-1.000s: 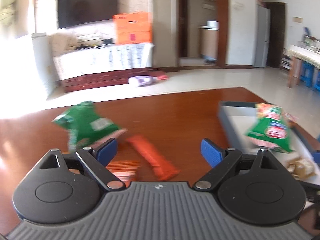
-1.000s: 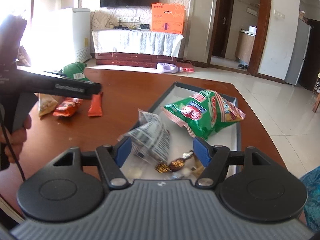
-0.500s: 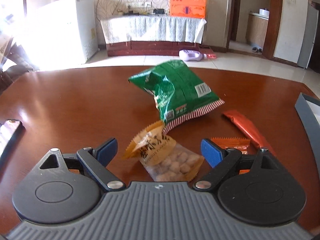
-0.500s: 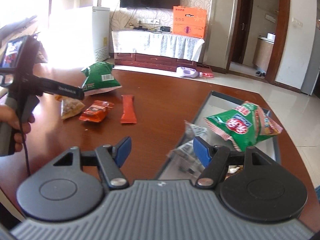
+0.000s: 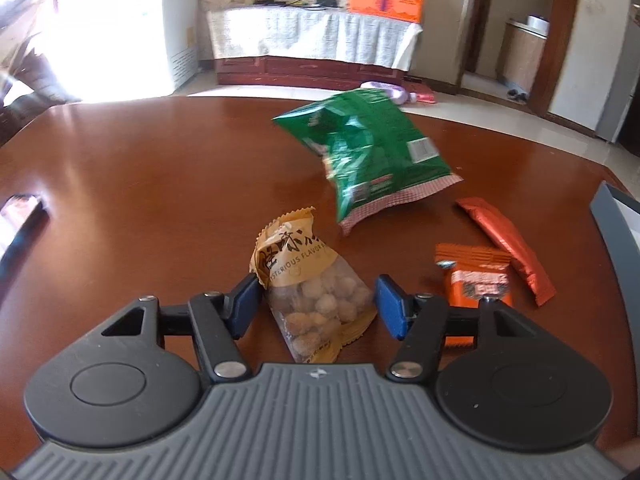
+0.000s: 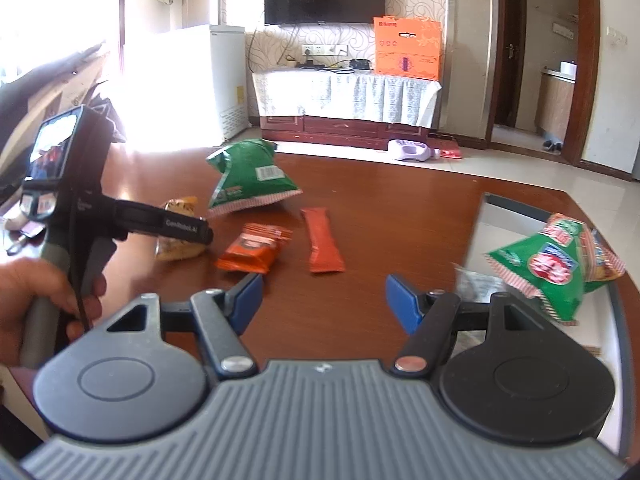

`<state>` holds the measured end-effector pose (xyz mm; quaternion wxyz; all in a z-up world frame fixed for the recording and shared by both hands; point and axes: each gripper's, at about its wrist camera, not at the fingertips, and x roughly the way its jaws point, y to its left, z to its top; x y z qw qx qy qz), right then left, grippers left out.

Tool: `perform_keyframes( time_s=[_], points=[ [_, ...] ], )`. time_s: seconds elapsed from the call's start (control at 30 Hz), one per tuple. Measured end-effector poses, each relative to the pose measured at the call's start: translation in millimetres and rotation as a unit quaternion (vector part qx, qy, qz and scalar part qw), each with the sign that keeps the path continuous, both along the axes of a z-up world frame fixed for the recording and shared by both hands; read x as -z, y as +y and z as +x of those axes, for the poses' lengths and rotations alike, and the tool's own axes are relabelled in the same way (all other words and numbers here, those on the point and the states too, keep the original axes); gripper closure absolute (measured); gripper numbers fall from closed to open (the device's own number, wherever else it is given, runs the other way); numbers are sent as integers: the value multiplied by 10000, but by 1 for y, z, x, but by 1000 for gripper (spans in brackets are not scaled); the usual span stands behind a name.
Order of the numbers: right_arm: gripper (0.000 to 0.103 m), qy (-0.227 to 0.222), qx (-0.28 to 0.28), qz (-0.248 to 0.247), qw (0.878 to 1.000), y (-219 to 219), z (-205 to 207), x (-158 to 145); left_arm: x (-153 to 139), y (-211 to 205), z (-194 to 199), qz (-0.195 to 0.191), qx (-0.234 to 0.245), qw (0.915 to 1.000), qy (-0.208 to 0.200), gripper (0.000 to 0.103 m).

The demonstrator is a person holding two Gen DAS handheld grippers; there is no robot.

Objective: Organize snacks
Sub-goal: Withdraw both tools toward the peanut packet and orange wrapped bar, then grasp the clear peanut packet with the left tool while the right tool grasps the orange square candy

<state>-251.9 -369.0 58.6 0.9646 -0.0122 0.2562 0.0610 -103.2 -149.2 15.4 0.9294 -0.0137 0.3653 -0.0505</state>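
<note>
A yellow packet of round nuts lies on the brown table between the blue pads of my left gripper. Its jaws are closing, the pads right at the packet's sides without squeezing it. Behind it lies a green snack bag; to the right are an orange packet and a long orange bar. My right gripper hangs open and empty over the table, near the orange packet and bar. The left gripper covers the nut packet.
A grey tray at the right holds a green-and-red snack bag and a silvery packet. Its corner shows as a tray edge. A phone lies at the table's left edge. A hand grips the left tool.
The left gripper swung left from beside the tray to the nut packet, dipped, and its jaws narrowed around it. The right gripper turned left, from over the tray towards the table's middle.
</note>
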Motion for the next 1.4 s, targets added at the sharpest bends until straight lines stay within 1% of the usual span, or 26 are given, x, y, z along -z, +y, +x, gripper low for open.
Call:
perform_keyframes(
  time_s=[0.07,0.17,0.2,0.23,0.33,0.4,0.43,0.47,0.5,0.57,0.67,0.77,0.9,1.0,1.07,1.1,1.13,1.17,1.4],
  points=[
    [33,2,-9,40,10000,10,5,0,-2,10,-6,5,-182,9998,66,36],
    [33,59,-121,235,9996,26,16,2,-3,18,-11,147,-312,9994,83,34],
    [33,105,-169,260,9995,33,21,2,-3,22,-12,126,-381,9991,115,31],
    [33,166,-202,216,9994,41,26,4,-2,26,-13,85,-462,9988,156,26],
    [34,339,-300,-36,9990,65,41,9,-4,39,-14,-80,-545,9981,271,25],
    [35,427,-330,-159,9984,77,51,13,-4,44,-14,-68,-574,9979,296,23],
    [36,452,-317,-202,9983,82,56,15,-3,48,-14,-87,-596,9977,319,23],
    [44,491,-282,-242,9981,86,61,17,-3,50,-13,-128,-603,9975,354,22],
    [48,562,-230,-273,9978,89,67,19,-3,51,-12,-161,-613,9972,396,22],
    [49,727,-119,-197,9971,88,79,25,-2,52,-9,-161,-613,9971,411,22],
    [55,850,130,-65,9963,86,93,31,-2,53,-7,-150,-569,9973,429,22],
    [55,954,261,215,9949,82,104,34,-2,54,-4,-152,-554,9974,438,21],
    [53,952,353,331,9943,86,113,35,-2,56,-3,-201,-570,9971,457,21],
    [53,957,280,113,9950,89,117,37,-2,57,-3,-209,-578,9970,465,20],
    [52,939,262,78,9952,88,117,34,-2,57,-3,-217,-584,9970,469,20],
    [47,911,240,87,9955,87,118,31,-2,57,-3,-208,-581,9970,470,20],
    [39,878,222,59,9959,86,118,29,-2,57,-3,-205,-582,9970,471,20],
    [36,847,216,-3,9962,86,118,28,-2,57,-2,-211,-590,9969,475,20],
    [35,839,-69,-252,9961,89,128,25,-2,57,-1,-216,-587,9969,486,19]
  ],
)
